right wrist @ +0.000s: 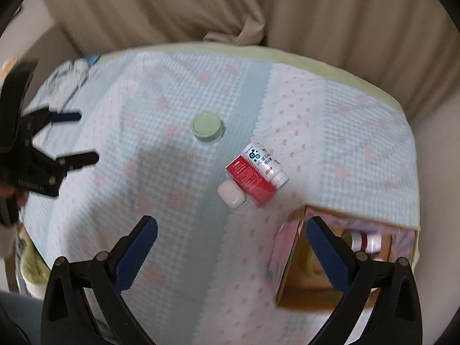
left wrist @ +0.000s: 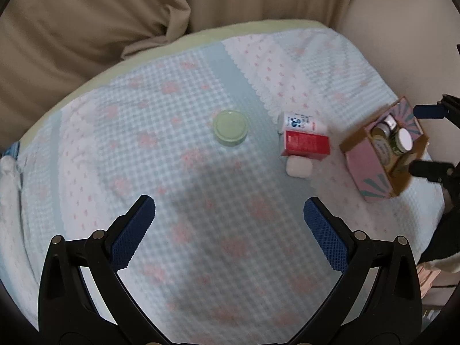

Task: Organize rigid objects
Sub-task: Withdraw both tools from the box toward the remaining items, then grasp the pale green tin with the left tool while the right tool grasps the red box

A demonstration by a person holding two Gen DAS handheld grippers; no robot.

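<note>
A green round jar stands on the checked cloth. A white bottle, a red box and a small white case lie together to its right. A pink cardboard box at the right holds several jars. My left gripper is open and empty above the cloth. My right gripper is open and empty, its right finger over the pink box.
The cloth covers a rounded table with a pale green edge. Beige curtains hang behind it. A wall is at the right.
</note>
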